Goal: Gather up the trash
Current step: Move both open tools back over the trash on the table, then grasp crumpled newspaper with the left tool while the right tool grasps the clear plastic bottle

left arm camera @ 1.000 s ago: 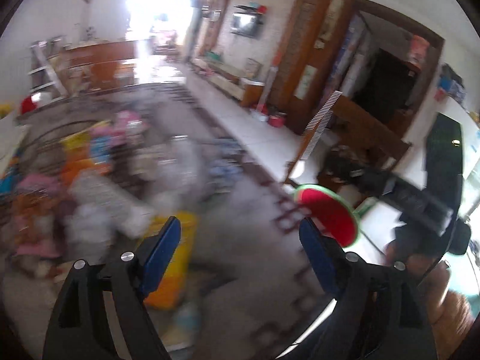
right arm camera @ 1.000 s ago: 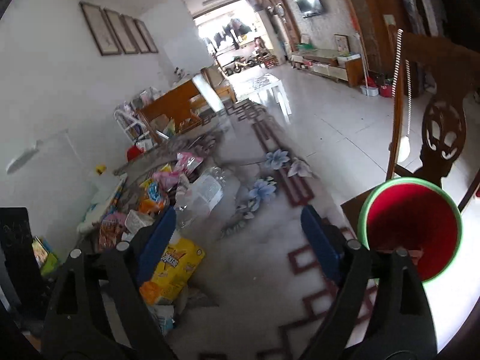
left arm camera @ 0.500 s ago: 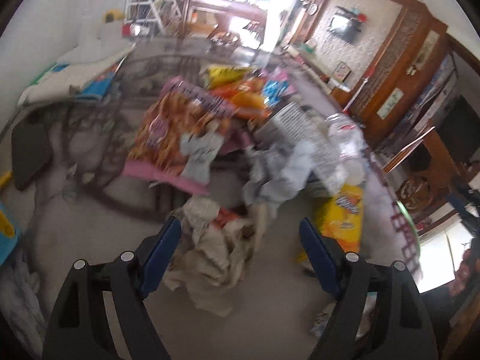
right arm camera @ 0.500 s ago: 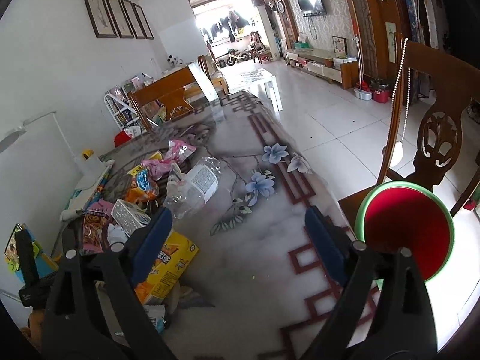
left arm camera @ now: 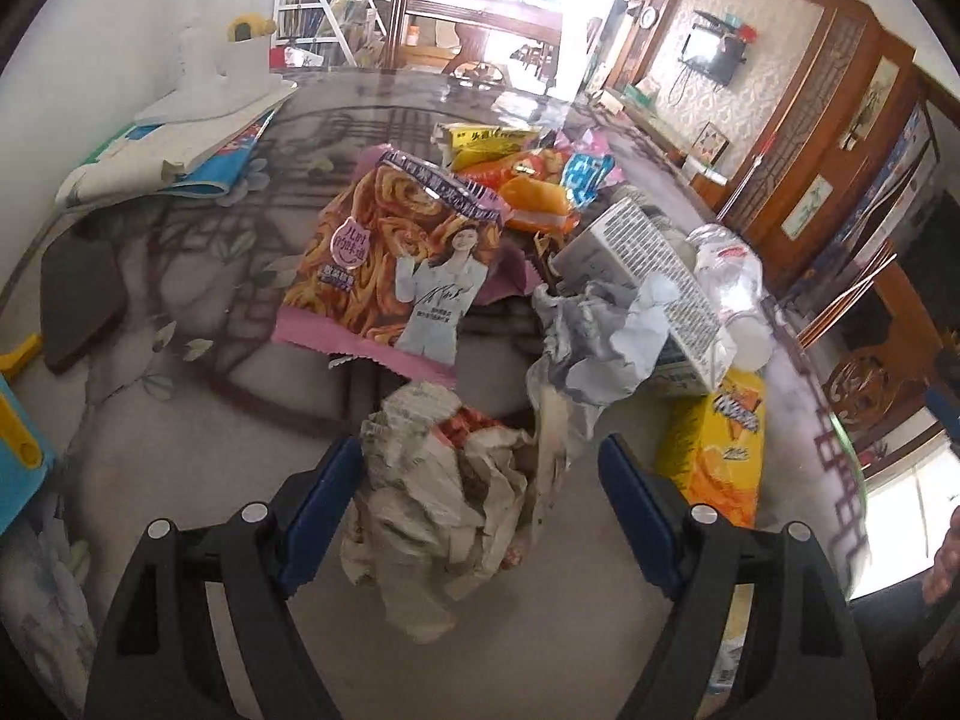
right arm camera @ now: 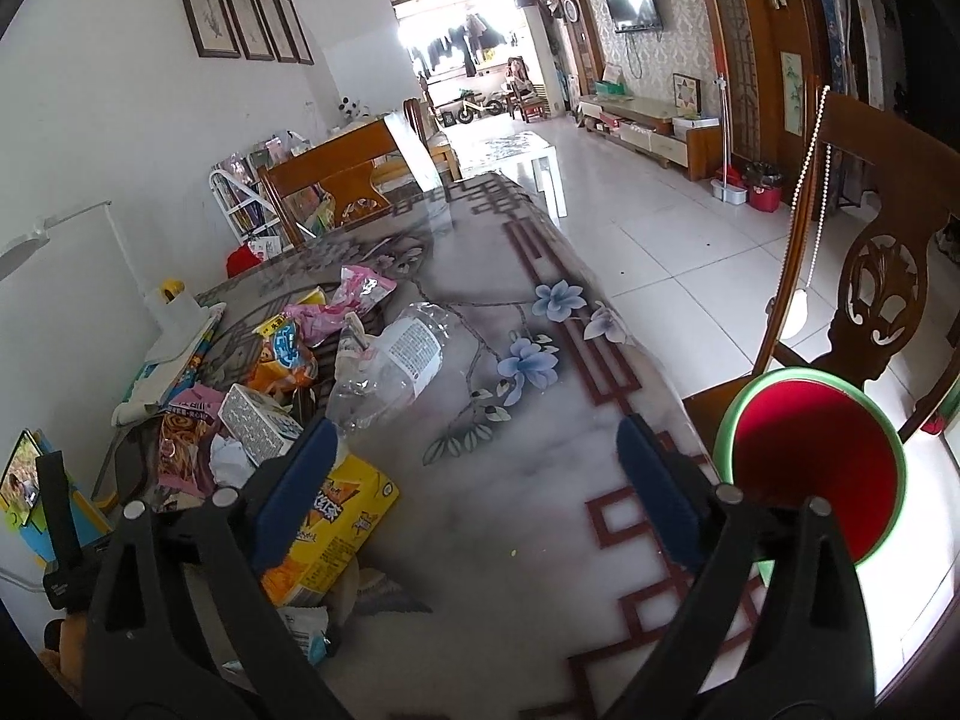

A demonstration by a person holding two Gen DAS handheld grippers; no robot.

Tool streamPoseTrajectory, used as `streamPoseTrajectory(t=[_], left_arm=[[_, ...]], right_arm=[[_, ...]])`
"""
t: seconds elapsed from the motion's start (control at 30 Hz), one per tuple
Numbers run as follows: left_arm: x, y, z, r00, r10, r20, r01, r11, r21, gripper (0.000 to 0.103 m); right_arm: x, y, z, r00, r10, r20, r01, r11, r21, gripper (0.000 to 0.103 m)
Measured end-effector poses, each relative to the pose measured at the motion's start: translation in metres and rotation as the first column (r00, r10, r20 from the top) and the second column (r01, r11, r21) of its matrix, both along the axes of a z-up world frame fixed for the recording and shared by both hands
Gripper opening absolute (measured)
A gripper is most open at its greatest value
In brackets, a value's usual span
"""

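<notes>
Our left tool (left arm camera: pixel 480 480) stands wide around the crumpled paper (left arm camera: pixel 438 504) on the worktop (left arm camera: pixel 180 420) — we risk snagging the neighbouring wrapper (left arm camera: pixel 594 336). Our right tool (right arm camera: pixel 474 480), its jaws just widened, holds nothing — red bin (right arm camera: pixel 810 468) beside.

Crumpled paper wad (left arm camera: pixel 438 498) nearest, snack bags (left arm camera: pixel 396 252), crushed clear bottle (right arm camera: pixel 390 372), yellow box (right arm camera: pixel 327 528), heaped on table

yellow snack box (right arm camera: pixel 327 531) half behind hand-held gripper
</notes>
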State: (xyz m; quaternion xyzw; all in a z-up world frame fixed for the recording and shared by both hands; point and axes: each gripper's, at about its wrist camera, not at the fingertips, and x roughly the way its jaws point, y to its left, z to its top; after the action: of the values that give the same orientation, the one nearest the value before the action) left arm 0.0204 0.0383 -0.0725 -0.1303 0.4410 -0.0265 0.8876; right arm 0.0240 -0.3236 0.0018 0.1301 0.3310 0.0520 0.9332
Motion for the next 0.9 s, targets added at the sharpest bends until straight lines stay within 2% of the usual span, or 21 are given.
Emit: streamPoseTrajectory(t=[0.23,0.3,0.43,0.5,0.53,0.57,0.63,0.77,0.9], left_arm=[[-0.005,0.007,0.009,0.999,0.031,0.027,-0.03,0.999,-0.031,0.077],[-0.002,0.007,0.004,0.999,0.032,0.005,-0.032,0.999,-0.017,0.077],[0.005,0.004,-0.012,0.999,0.01,-0.053,-0.012,0.999,-0.043,0.077],[0.005,0.002,-0.015,0.999,0.004,-0.053,-0.006,1.0,-0.03,0.073],[0.004,0.002,-0.015,0.999,0.005,-0.049,-0.007,0.999,-0.032,0.068],[0.004,0.004,-0.015,0.999,0.006,-0.049,-0.009,0.999,-0.046,0.056],[0.002,0.006,-0.015,0.999,0.006,-0.041,-0.01,0.996,-0.086,0.048],[0.002,0.002,-0.013,0.999,-0.008,-0.035,0.004,0.996,-0.092,0.046],[0.0,-0.002,-0.007,1.0,-0.019,-0.012,0.018,0.997,-0.08,0.045]], right_arm=[[0.0,0.0,0.0,1.0,0.0,-0.002,0.0,1.0,0.0,0.093],[0.0,0.0,0.0,1.0,0.0,-0.004,0.0,1.0,0.0,0.094],[0.001,0.0,0.0,1.0,0.002,-0.004,-0.002,1.0,0.0,0.094],[0.001,0.0,0.0,1.0,0.004,-0.004,-0.004,1.0,-0.002,0.094],[0.001,0.0,0.0,1.0,0.003,-0.004,-0.003,1.0,-0.001,0.094],[0.001,0.0,0.0,1.0,0.002,-0.003,-0.002,1.0,-0.001,0.094],[0.001,0.0,0.0,1.0,0.0,-0.005,0.0,1.0,0.0,0.094],[0.002,0.002,-0.002,1.0,0.0,-0.015,0.0,1.0,-0.012,0.095],[0.013,0.011,-0.01,0.998,0.019,-0.063,-0.021,1.0,-0.024,0.095]])
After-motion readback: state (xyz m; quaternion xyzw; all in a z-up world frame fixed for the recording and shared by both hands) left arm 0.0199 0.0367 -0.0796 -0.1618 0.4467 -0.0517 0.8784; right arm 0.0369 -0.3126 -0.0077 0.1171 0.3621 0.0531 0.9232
